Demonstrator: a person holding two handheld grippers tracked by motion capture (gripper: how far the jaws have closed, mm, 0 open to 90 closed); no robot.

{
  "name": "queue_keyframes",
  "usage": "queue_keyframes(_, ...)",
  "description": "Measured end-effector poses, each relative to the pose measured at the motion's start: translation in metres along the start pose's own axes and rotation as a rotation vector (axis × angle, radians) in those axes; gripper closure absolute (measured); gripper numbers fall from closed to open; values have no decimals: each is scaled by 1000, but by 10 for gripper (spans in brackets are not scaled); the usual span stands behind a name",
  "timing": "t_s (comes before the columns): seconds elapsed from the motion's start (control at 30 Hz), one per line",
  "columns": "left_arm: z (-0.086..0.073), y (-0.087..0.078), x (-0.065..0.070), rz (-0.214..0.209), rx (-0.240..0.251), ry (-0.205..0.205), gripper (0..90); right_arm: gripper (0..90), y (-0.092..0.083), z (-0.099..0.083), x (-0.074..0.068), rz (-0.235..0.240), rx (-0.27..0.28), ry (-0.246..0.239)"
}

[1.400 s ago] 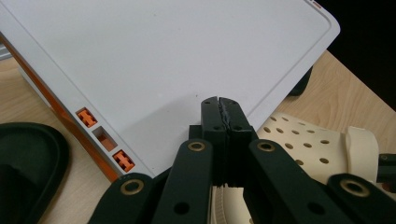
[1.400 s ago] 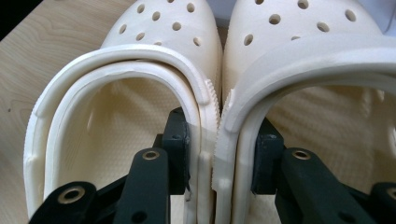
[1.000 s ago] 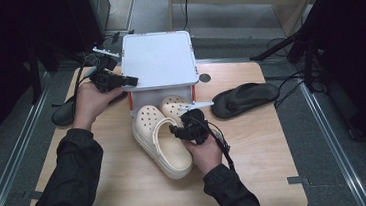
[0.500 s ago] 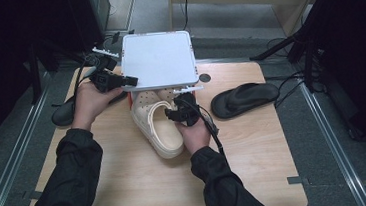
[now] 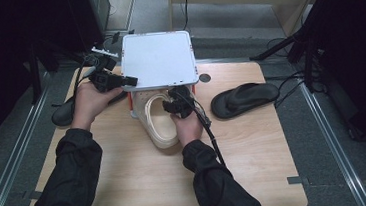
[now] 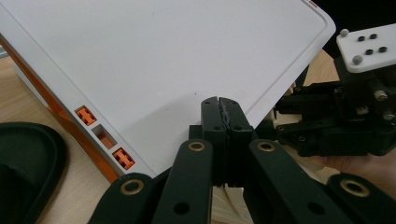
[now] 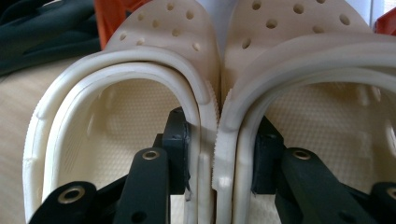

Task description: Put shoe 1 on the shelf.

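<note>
A white box has its lid (image 5: 157, 60) raised at the front, with orange latches (image 6: 86, 114) along the lid's side. My left gripper (image 5: 130, 81) is shut, its closed tips (image 6: 219, 105) against the lid's front left corner; whether they pinch it I cannot tell. A pair of cream perforated clogs (image 5: 160, 122) lies side by side, toes under the lid. My right gripper (image 5: 173, 101) has one jaw inside each clog (image 7: 121, 84) and is shut on the two adjoining side walls (image 7: 219, 156), squeezing them together.
A black flip-flop (image 5: 243, 97) lies on the wooden table (image 5: 257, 167) to the right of the box. Another black shoe (image 5: 64, 113) sits at the table's left edge, dark in the left gripper view (image 6: 23, 168). A round hole (image 5: 204, 78) marks the tabletop.
My right hand has pushed the pair of clogs away from the person, so their toes have slid under the lid. The left hand has stayed at the lid's corner.
</note>
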State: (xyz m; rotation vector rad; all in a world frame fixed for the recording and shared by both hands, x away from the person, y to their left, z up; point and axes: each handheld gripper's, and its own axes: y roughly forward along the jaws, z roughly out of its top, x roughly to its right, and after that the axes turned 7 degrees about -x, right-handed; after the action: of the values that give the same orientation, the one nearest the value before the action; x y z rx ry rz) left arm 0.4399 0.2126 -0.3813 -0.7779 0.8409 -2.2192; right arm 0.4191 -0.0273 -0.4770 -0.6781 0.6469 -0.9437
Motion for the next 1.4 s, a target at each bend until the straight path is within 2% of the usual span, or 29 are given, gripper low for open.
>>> queue_keyframes(0.1, 0, 0, -1, -3, 1, -1, 900, 655, 3, -1, -1, -5, 17, 20)
queue_keyframes(0.43, 0, 0, 0, -3, -2, -2, 900, 586, 1, -3, -3, 16, -3, -15)
queue_keyframes(0.5, 0, 0, -1, -3, -1, -2, 900, 529, -2, -4, -2, 44, 5, -9)
queue_keyframes(0.57, 0, 0, -1, -3, -1, -1, 900, 516, -6, -4, 0, 76, 5, 16)
queue_keyframes(0.7, 0, 0, 0, -1, -2, -1, 900, 519, -17, -7, 3, 90, 5, -4)
queue_keyframes(0.83, 0, 0, 0, -3, -2, -3, 900, 543, -30, -12, 5, 99, 12, -29)
queue_keyframes(0.9, 0, 0, -1, -5, -2, -4, 900, 561, -37, -16, 6, 119, 12, -41)
queue_keyframes(1.1, 0, 0, 0, -3, -2, -5, 900, 613, -53, -32, 0, 156, 11, -83)
queue_keyframes(1.4, 0, 0, -1, -4, -2, -5, 900, 754, -70, -56, -5, 204, 7, -134)
